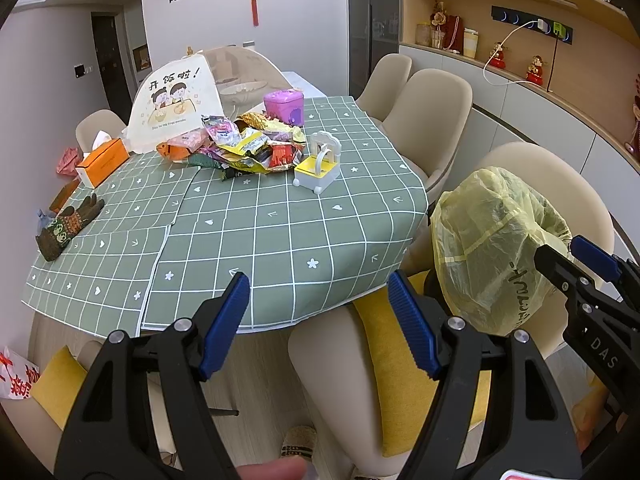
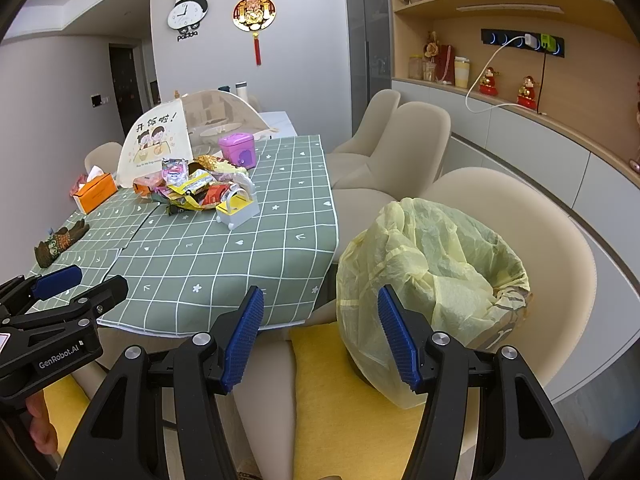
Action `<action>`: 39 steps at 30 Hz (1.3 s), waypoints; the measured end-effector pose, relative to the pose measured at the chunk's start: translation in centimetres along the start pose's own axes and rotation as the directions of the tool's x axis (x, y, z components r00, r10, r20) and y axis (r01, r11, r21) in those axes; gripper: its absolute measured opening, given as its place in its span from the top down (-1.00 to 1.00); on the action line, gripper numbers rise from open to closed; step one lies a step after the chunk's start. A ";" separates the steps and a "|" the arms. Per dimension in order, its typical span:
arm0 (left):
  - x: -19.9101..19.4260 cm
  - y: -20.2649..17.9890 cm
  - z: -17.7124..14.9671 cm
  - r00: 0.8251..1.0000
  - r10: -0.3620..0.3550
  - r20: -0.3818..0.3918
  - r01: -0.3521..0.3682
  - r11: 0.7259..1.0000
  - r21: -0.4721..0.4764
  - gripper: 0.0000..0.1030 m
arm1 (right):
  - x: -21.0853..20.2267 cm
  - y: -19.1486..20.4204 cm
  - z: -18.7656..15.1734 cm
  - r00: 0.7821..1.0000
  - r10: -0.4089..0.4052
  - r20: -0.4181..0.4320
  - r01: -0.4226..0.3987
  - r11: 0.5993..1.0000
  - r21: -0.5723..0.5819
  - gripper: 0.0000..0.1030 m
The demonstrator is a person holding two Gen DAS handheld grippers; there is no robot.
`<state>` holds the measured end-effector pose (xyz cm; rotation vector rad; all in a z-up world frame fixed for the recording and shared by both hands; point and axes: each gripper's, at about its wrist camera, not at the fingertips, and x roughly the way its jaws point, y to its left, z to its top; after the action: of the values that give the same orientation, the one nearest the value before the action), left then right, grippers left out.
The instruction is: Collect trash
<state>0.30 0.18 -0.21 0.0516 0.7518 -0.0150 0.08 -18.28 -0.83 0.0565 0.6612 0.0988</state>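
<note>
Hovering side by side, L claw (image 1: 318, 322) & R claw (image 2: 320, 338), both released, off table (image 1: 280, 240) edge

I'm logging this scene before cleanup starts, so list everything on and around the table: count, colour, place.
Crumpled snack wrappers: one pile, mixed colours, far middle of table.
Checked tablecloth: one, green with white grid, covering the table.
Plastic toy chair: one, white and yellow, right of the pile.
Lidded plastic box: one, purple, behind the pile.
Tissue box: one, orange, table's left edge.
Knitted glove: one, brown, near left edge.
Mesh food cover: one, cream, far end.
Bag-lined bin: one, pale yellow, on a chair.
Seat cushion: yellow, under the bin.
Left gripper: open.
Right gripper: open.
</note>
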 end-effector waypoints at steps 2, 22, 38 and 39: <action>0.0 0.0 0.0 1.000 0.001 0.000 -0.001 1.000 0.001 -0.32 | 0.0 0.0 0.0 1.000 -0.002 0.000 0.002 1.000 0.002 -0.09; -0.8 -0.1 0.4 1.000 0.001 0.025 -0.002 1.000 0.007 -0.32 | -0.3 0.1 0.3 1.000 -0.001 0.005 0.001 1.000 0.007 -0.09; -1.1 -0.5 0.4 0.999 -0.004 0.034 0.003 1.000 0.014 -0.32 | -0.4 -0.1 0.4 1.000 -0.002 0.011 0.002 1.000 0.010 -0.09; -1.1 -0.5 0.4 0.999 -0.004 0.034 0.003 1.000 0.014 -0.32 | -0.4 0.0 0.5 1.000 -0.002 0.010 0.001 1.000 0.011 -0.09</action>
<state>-0.24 -0.38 0.76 0.0627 0.7180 -0.0244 0.04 -18.35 -0.21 0.0672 0.6513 0.0933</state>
